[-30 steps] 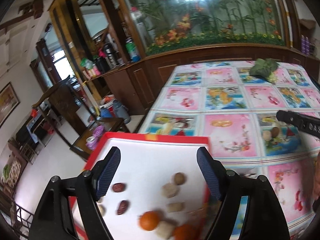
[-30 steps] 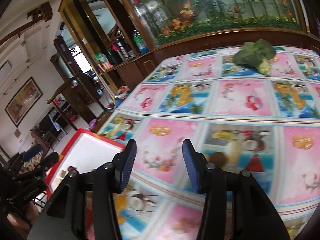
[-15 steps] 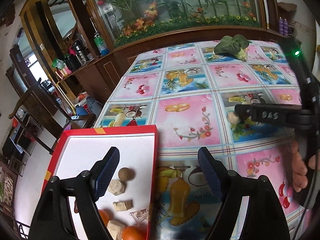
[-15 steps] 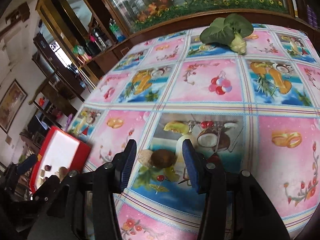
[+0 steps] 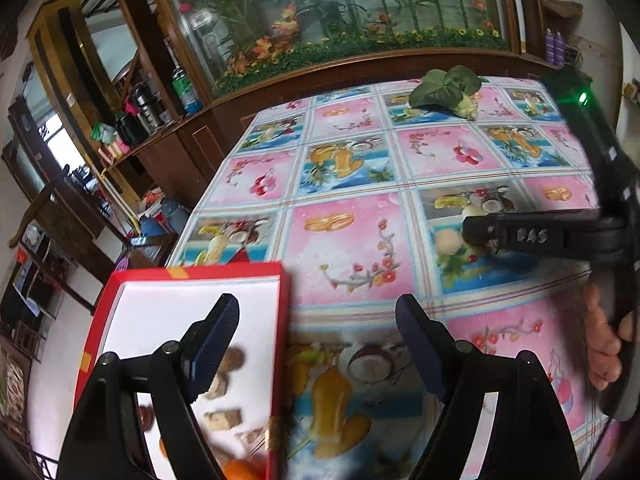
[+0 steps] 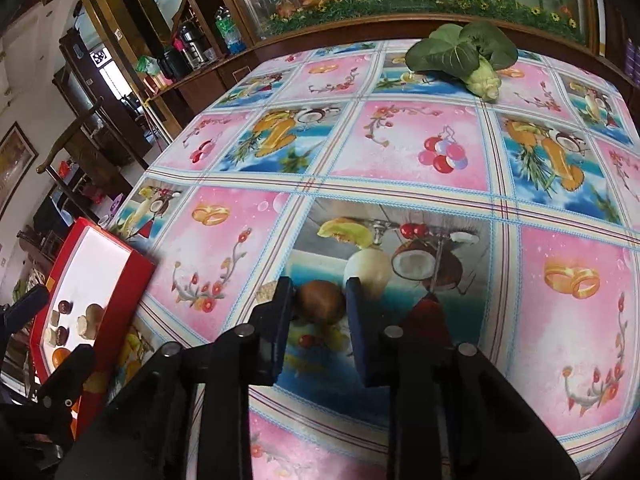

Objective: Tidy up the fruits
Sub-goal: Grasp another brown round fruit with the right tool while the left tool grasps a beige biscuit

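Right gripper: jaws narrowed around brown round fruit on tablecloth, right of red tray. Left gripper: jaws wide, empty, over tray's right edge.

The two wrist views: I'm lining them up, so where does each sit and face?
Left wrist: on the left gripper, facing across the table over the red tray; its open jaws show.
Right wrist: on the right gripper, facing the brown fruit between its jaws.
Shared: tray, leafy greens, tablecloth.
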Demonstrator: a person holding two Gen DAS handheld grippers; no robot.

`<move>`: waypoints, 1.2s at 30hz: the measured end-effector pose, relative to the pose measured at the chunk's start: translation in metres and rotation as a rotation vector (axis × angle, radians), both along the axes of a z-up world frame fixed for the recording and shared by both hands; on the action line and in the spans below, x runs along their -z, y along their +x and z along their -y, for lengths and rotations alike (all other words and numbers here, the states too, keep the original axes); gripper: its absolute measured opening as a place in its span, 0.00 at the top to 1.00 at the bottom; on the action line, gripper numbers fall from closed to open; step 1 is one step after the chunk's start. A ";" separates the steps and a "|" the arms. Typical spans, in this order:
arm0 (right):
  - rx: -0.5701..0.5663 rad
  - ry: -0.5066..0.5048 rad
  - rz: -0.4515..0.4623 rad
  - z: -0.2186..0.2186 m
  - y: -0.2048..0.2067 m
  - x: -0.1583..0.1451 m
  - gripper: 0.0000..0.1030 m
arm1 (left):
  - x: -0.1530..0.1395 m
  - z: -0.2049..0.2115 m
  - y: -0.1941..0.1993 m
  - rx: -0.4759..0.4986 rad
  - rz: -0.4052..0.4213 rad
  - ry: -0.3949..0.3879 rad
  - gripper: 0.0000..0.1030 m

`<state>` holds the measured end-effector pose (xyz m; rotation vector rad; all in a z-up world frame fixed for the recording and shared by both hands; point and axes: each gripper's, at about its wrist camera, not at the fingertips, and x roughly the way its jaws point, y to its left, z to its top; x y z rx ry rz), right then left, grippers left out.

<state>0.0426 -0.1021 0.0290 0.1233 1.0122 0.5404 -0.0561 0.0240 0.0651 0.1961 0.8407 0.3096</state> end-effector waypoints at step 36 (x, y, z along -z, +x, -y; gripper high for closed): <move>0.224 0.048 -0.125 0.068 0.025 -0.002 0.72 | 0.050 0.042 0.091 0.154 -0.096 -0.235 0.79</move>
